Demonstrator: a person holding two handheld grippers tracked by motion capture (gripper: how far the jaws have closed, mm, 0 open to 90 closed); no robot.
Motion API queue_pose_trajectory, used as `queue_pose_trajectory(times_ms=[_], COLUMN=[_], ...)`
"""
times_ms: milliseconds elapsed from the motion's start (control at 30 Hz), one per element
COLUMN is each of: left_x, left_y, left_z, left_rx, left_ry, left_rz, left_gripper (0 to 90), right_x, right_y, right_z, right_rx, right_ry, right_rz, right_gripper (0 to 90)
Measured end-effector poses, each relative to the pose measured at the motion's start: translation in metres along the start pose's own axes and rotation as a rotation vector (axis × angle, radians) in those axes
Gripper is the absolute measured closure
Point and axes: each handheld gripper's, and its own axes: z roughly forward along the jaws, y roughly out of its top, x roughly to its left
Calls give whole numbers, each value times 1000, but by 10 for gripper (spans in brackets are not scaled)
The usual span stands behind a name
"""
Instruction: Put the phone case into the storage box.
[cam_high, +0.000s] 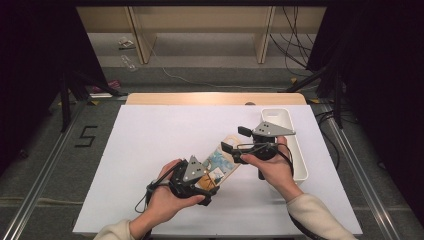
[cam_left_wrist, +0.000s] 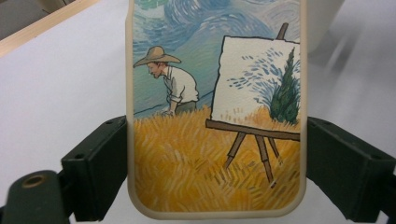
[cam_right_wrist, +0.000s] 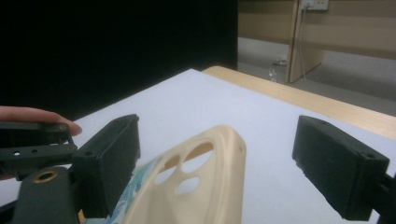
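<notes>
A cream phone case (cam_high: 220, 162) printed with a painter, an easel and a wheat field is held above the white table (cam_high: 160, 135). My left gripper (cam_high: 206, 181) is shut on its lower end; in the left gripper view both black jaws press on the long edges of the case (cam_left_wrist: 215, 93) around my left gripper (cam_left_wrist: 217, 140). My right gripper (cam_high: 236, 140) stands open around the camera-cutout end of the case (cam_right_wrist: 205, 182). In the right gripper view the left jaw of my right gripper (cam_right_wrist: 224, 144) is close beside the case, and the right jaw stands well apart from it.
A white rectangular tray (cam_high: 296, 150) stands at the table's right, just behind the right hand. The table's wooden edge (cam_high: 215, 98) runs along the back. Black stands and cables lie on the floor to either side.
</notes>
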Motion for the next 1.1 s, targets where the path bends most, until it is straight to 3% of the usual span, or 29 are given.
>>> queue_pose_trajectory(times_ms=[800, 1100], left_x=[0, 0], left_y=[0, -1], left_z=[1, 3], left_rx=[-1, -3], left_ry=[8, 13], left_rz=[8, 5], left_gripper=[118, 118], right_x=[0, 0], right_y=[0, 0], right_z=[9, 9], right_rx=[24, 28], right_ry=[15, 18], right_rz=[29, 38], right_gripper=[203, 259])
